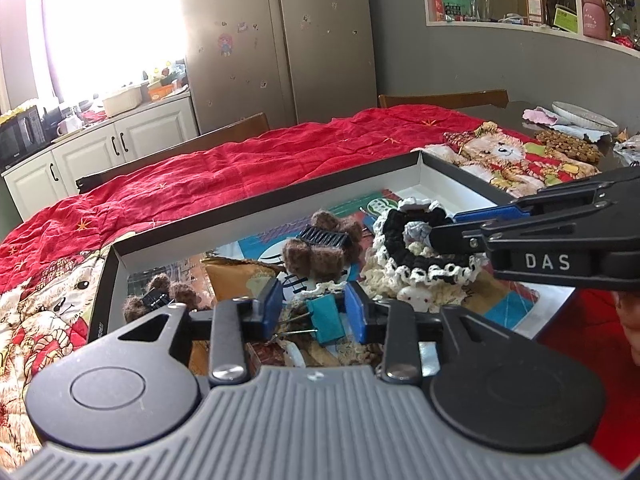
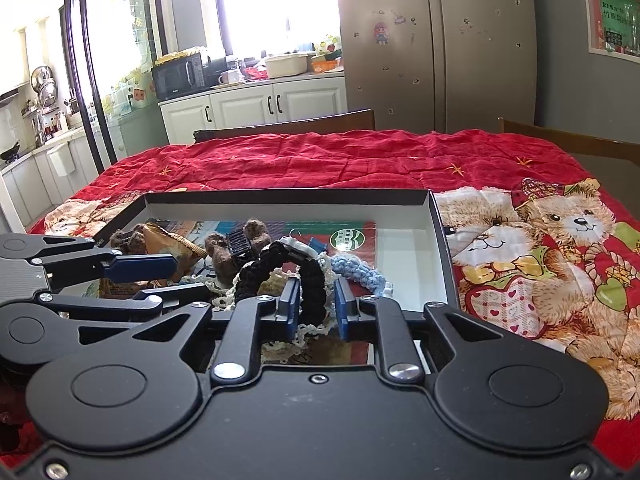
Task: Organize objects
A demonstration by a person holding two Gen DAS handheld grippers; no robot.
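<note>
a: teal plastic, the binder clip, stands between the jaws of the left gripper, inside the shallow cardboard box. the blue pads sit off its sides, so the jaws are partly wide and not pressing on it.

b: and the right gripper?

a: its jaws are narrow, with the black crocheted scrunchie between them. one pad lies against the yarn and the other looks just clear, so it is no firm hold. the scrunchie is in the box too, on top of a cream crocheted piece.

b: what could go wrong?

a: the yarn is soft and looped. if the right gripper pulls away, a pad may snag the scrunchie or the cream lace under it and drag both over the low wall. the clip's wire handles could catch the same way. the two grippers are also near each other over one crowded corner, so they could knock together.

b: what else is in there?

a: two brown fuzzy hair claws, a blue crocheted piece and printed paper on the bottom.

b: the surface?

a: the box rests on a red quilt with teddy bears, spread over the desk; it is soft and wrinkled, so the box may shift if pushed. behind are wooden chairs, a grey fridge with stickers, white kitchen cabinets, a microwave and a bright window.
</note>
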